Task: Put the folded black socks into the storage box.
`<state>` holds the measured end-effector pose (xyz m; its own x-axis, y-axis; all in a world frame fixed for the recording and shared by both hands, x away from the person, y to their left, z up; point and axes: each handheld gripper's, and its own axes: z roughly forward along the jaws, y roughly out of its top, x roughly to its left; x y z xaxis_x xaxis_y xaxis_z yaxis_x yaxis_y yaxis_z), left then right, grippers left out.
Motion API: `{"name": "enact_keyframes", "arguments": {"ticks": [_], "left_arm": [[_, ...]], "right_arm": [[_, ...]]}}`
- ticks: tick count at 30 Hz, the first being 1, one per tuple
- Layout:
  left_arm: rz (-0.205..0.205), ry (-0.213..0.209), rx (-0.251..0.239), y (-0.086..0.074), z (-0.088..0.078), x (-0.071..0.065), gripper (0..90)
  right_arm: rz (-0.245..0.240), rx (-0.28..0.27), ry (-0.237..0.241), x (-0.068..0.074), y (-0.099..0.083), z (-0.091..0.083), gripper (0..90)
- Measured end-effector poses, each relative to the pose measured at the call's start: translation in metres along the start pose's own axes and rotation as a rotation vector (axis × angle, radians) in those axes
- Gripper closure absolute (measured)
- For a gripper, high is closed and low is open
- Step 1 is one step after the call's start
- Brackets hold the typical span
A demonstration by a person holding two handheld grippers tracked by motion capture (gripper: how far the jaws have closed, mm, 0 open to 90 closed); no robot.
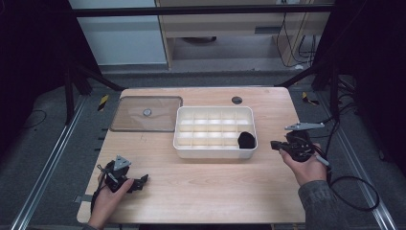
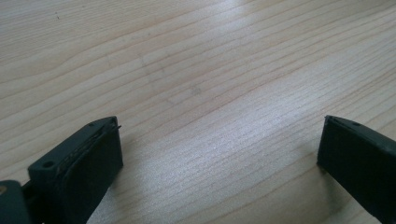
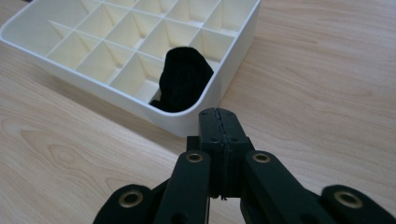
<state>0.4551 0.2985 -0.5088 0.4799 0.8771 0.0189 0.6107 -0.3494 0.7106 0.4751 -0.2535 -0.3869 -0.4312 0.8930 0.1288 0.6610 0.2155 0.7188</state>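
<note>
I am holding my right gripper (image 3: 218, 114) clenched and empty just outside the white divided tray (image 1: 181, 136), whose near right corner compartment holds a black cloth bundle (image 3: 183, 79). My left gripper (image 2: 219, 149) is resting released on the pale wooden surface (image 1: 206, 187). Any next reach should clear the tray wall; a clear lid (image 1: 146, 113) is lying beside the tray, dark framing around.

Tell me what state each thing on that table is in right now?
Divided box: open, lid off.
Clear lid: lying flat on the table beside the box.
Black bundle: sitting in a corner compartment, untouched.
Left tongs: open, nothing between them.
Right tongs: shut, empty, close to the box.
</note>
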Motion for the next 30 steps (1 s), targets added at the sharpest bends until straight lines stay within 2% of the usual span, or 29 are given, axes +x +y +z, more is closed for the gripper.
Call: {"name": "enact_keyframes", "arguments": {"ticks": [3,6,12,19,24,25,26,27,28,30], "left_arm": [[-0.001,0.0,0.0,0.0,0.0,0.0,0.0],[-0.001,0.0,0.0,0.0,0.0,0.0,0.0],[0.0,0.0,0.0,0.0,0.0,0.0,0.0],[0.0,0.0,0.0,0.0,0.0,0.0,0.0],[0.0,0.0,0.0,0.0,0.0,0.0,0.0],[0.0,0.0,0.0,0.0,0.0,0.0,0.0],[0.0,0.0,0.0,0.0,0.0,0.0,0.0],[0.0,0.0,0.0,0.0,0.0,0.0,0.0],[0.0,0.0,0.0,0.0,0.0,0.0,0.0],[-0.002,0.0,-0.002,0.0,0.0,0.0,0.0]], "right_arm": [[0.002,0.007,-0.002,-0.002,-0.008,0.003,90.0],[0.013,0.009,-0.005,-0.003,-0.013,0.006,85.4],[0.034,0.022,-0.028,-0.004,-0.029,0.02,60.0],[0.055,0.062,-0.041,-0.001,-0.043,0.037,36.7],[0.057,0.082,-0.068,-0.002,-0.053,0.05,22.4],[0.057,0.082,-0.068,-0.002,-0.053,0.05,22.4],[0.059,0.094,-0.077,-0.002,-0.058,0.056,16.6],[0.059,0.094,-0.077,-0.002,-0.058,0.056,16.6],[0.054,0.102,-0.076,-0.001,-0.061,0.059,11.2],[0.048,0.11,-0.077,0.0,-0.065,0.063,8.8]]}}
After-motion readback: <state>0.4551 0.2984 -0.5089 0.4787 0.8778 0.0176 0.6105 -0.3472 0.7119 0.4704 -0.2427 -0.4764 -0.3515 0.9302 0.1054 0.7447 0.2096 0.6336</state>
